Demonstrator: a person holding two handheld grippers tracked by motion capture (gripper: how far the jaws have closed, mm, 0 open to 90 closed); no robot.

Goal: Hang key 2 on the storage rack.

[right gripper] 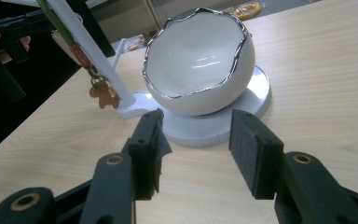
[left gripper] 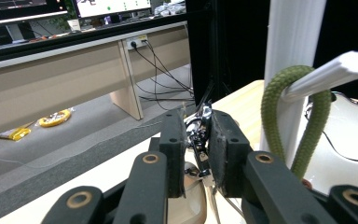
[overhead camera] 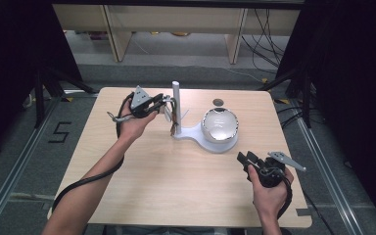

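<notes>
A white stand has an upright pole (overhead camera: 176, 105) with a side peg (left gripper: 328, 72). A green cord loop (left gripper: 272, 116) of a keychain hangs over that peg. My left gripper (overhead camera: 164, 102) is beside the pole, its jaws shut on the keychain's metal clasp (left gripper: 200, 135). In the right gripper view a brown charm (right gripper: 103, 97) dangles by the pole (right gripper: 93, 51). A white eggshell-shaped bowl (overhead camera: 220, 125) sits on the stand's round base (right gripper: 261, 93). My right gripper (overhead camera: 243, 157) stands open near the table's front right, aimed at the bowl (right gripper: 200, 60), nothing between its fingers.
The light wooden table (overhead camera: 176, 186) has a small dark hole (overhead camera: 218, 102) at its far edge. Desks and cables (overhead camera: 264, 29) stand on the floor beyond. Yellow objects (left gripper: 53, 119) lie on the floor under the far desk.
</notes>
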